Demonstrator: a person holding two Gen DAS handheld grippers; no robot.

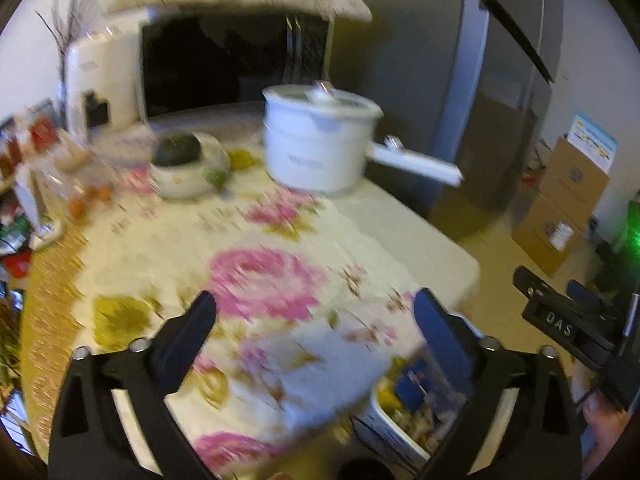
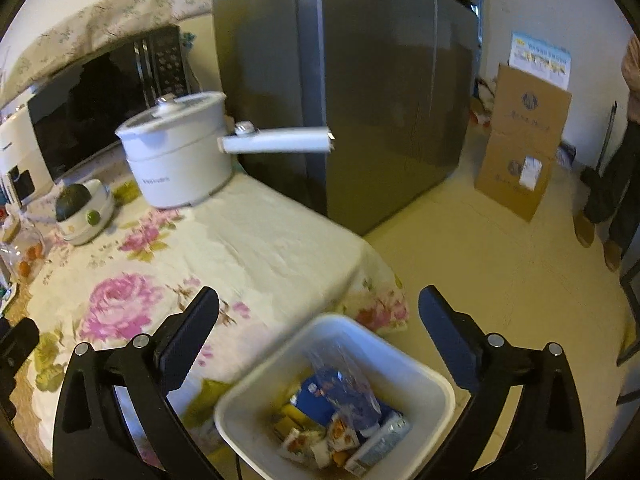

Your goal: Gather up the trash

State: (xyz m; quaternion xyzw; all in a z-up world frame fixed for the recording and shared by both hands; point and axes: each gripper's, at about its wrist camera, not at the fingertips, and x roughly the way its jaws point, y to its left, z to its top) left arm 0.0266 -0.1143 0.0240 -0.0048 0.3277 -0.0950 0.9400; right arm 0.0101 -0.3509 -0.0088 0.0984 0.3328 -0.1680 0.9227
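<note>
A white trash bin (image 2: 440, 384) stands on the floor against the table's near edge. It holds a blue packet (image 2: 316, 392), a clear plastic bag (image 2: 356, 388) and several small wrappers (image 2: 340, 436). My right gripper (image 2: 320, 304) hangs open above the bin with nothing between its fingers. My left gripper (image 1: 316, 308) is open too and holds nothing. It hovers over the floral tablecloth (image 1: 260, 280), and the bin (image 1: 380, 420) shows at the lower right of that blurred view. The right gripper (image 1: 548, 284) appears there at the right edge.
A white pot (image 2: 176, 160) with a long handle, a small white appliance (image 2: 84, 212) and a microwave (image 2: 92, 112) stand at the table's far side. A grey fridge (image 2: 360, 80) rises behind. Cardboard boxes (image 2: 520, 140) and a person's legs (image 2: 608, 200) are at the right.
</note>
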